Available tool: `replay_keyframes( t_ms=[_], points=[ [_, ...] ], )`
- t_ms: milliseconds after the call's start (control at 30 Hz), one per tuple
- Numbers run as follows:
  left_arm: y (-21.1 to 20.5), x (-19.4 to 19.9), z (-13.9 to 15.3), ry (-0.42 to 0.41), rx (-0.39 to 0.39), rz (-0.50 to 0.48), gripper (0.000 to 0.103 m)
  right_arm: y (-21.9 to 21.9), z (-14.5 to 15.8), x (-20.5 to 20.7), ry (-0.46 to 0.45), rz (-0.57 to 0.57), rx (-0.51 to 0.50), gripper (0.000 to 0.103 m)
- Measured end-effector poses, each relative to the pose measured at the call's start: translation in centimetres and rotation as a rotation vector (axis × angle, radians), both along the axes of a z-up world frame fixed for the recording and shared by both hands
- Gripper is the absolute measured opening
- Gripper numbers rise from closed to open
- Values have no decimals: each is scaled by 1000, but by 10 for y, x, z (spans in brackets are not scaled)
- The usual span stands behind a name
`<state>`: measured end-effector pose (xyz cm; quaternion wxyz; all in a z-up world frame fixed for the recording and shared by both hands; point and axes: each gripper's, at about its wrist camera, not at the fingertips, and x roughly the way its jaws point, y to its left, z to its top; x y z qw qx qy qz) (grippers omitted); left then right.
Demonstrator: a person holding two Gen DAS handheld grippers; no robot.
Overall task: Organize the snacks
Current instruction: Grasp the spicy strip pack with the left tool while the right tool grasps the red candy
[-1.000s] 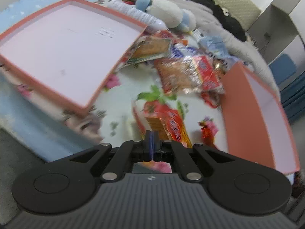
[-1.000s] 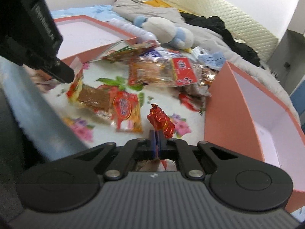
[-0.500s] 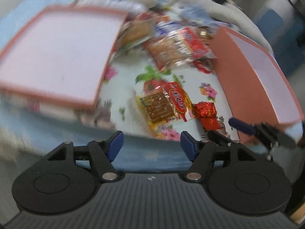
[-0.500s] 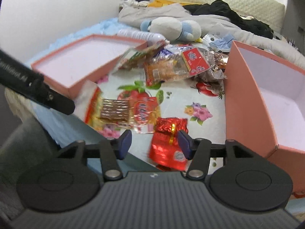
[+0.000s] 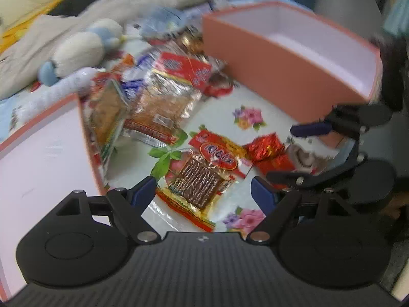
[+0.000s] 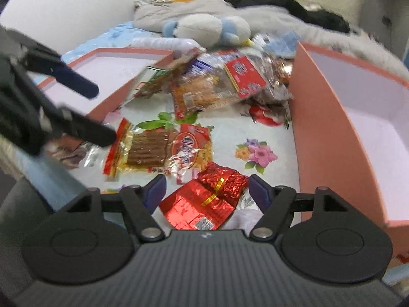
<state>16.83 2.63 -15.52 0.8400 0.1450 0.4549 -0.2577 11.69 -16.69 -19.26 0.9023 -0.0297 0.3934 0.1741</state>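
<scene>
Both grippers' fingers are spreading, left gripper (image 5: 203,192) over the jerky packet (image 5: 202,176), right gripper (image 6: 207,188) over the red foil packet (image 6: 204,204).

Bare floral sheet (image 6: 225,130) between lid (image 6: 107,102) and box (image 6: 317,133); snack pile (image 6: 217,87) blocks beyond

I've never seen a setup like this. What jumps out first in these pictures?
The bright snack wrappers scattered over a flowered sheet: a shiny red foil packet lies nearest, between the opening jaws of the right hand-held gripper, with a red-and-gold packet left of it. A deep pink box stands empty on the right, and a heap of packets sits behind, before a plush toy.
</scene>
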Motion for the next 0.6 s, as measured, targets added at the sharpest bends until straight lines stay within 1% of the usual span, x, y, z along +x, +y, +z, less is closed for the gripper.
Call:
replay_keyframes(
  t_ms=[233, 300, 367, 433, 500, 567, 600],
  points=[
    [-13, 28, -41, 40, 108, -218, 84, 1, -14, 25, 119, -87, 19, 72],
    [-15, 33, -53, 50, 134, -249, 84, 0, -17, 29, 163, -108, 41, 72],
    [-16, 35, -63, 56, 149, -280, 84, 2, -19, 32, 177, -109, 44, 72],
    [-18, 36, -71, 47, 169, -294, 84, 5, -21, 35, 185, -116, 22, 72],
    [-17, 39, -73, 43, 140, -291, 84, 4, -23, 38, 181, -129, 17, 71],
    [-15, 44, -74, 65, 113, -268, 84, 5, -23, 41, 173, -125, 1, 70],
    [-13, 45, -75, 79, 101, -253, 83, 6, -23, 41, 167, -122, -14, 68]
  ],
)
